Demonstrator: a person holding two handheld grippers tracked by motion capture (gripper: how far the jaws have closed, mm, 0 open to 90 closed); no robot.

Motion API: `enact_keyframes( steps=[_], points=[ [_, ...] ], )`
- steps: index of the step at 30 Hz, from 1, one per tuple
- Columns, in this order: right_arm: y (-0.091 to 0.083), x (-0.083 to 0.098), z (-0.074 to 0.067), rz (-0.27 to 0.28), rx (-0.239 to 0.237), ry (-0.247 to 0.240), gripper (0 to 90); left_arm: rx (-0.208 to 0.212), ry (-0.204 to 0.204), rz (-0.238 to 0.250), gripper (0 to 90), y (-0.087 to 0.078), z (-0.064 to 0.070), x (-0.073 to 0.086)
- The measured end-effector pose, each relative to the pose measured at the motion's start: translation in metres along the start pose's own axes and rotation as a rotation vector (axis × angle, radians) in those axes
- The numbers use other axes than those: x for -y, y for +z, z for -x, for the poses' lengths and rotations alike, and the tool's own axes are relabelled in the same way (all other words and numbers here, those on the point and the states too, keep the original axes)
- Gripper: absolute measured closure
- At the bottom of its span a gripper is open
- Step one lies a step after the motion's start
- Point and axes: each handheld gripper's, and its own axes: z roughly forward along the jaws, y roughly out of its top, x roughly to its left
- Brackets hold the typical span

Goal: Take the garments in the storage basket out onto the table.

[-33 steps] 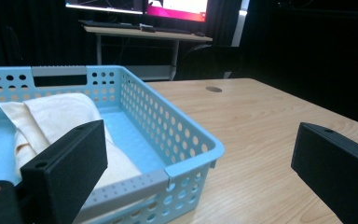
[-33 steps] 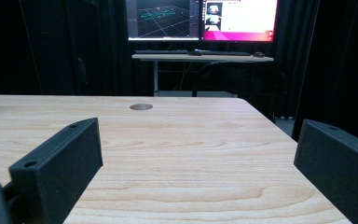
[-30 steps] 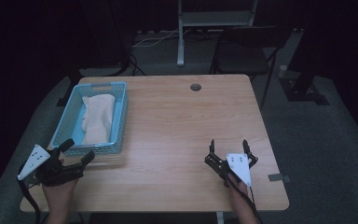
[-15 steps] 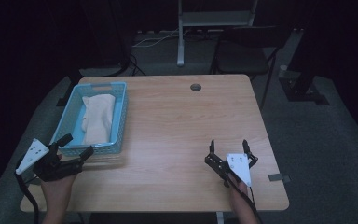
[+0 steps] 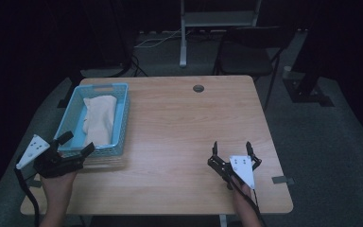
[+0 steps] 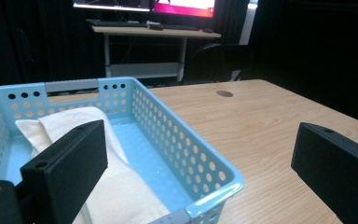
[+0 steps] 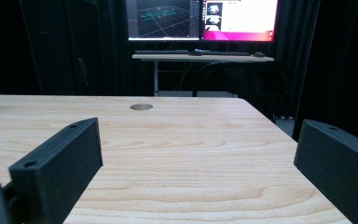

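The wooden table [image 5: 170, 137] took up most of the high view, with a small round hole [image 5: 198, 88] near its far edge. A light blue basket [image 5: 121, 124] with perforated walls stood on the table's left side, close to the left edge. Inside it lay a folded cream cloth [image 5: 98, 118], stretched along the basket's length; in the left gripper view the cloth [image 6: 121, 191] reached almost to the near wall.

The left gripper [image 5: 74, 144] was held at the near left corner of the basket, its jaws spread wide. In its own view one jaw stood over the cloth and the other over bare table to the right of the basket [image 6: 186, 156], so the near corner sat between them. Whether either jaw touched the rim was hard to tell in the dim light.

The right gripper [image 5: 231, 147] was held low over the near right part of the table, well apart from the basket, jaws wide and holding nothing.
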Motion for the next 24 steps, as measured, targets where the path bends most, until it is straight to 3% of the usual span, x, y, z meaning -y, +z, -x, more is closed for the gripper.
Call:
enact_keyframes(
  steps=[14,24],
  points=[
    [0.000,0.000,0.000,0.000,0.000,0.000,0.4,-0.048,0.024,-0.037,3.2,0.009,-0.009,-0.007],
    [0.000,0.000,0.000,0.000,0.000,0.001,0.4,-0.059,-0.011,-0.058,3.2,0.016,-0.020,-0.011]
  ],
)
